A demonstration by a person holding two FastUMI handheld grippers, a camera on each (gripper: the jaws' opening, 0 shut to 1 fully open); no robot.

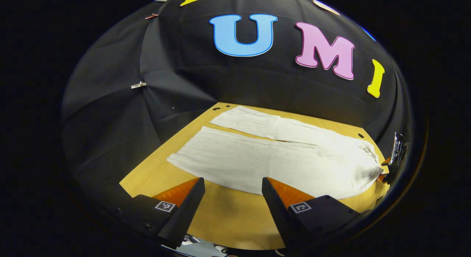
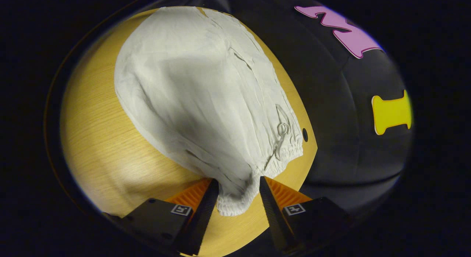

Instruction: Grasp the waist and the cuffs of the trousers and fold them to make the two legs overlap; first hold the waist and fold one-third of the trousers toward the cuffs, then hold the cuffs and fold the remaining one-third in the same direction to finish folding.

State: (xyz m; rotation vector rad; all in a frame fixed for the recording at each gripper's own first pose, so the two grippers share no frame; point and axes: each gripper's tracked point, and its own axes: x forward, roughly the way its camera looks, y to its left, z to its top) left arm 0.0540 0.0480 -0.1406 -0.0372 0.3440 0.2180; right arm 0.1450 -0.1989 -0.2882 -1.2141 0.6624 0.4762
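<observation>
the trousers (image 1: 279, 157) lie spread flat on the wooden table (image 1: 224, 213), both legs side by side with a narrow strip of table showing between them, waist off to one end and cuffs at the other. so the legs aren't overlapped yet; that first fold looks like the job in hand.

over at the waist, the right gripper (image 2: 235, 192) has its fingers either side of a bunched corner of the elastic waistband (image 2: 235, 201). the cloth puckers up between them, but i can't tell whether both fingers are truly pressing or just flanking it. the drawstring (image 2: 283, 133) lies loose on the fabric just beside the gathered edge.

the left gripper (image 1: 232, 192) hangs released, jaws wide apart, above bare table just short of the near leg's edge, holding nothing.

this looks like thin, light, limp cloth, creased all over. it'll drape and sag, not hold a shape, and one pinch point will let the rest trail. i'd say the thick gathered waistband is the surest hold, with the hemmed cuff of the near leg (image 1: 176, 159) for the left. too shallow a bite and it may slip out.
</observation>
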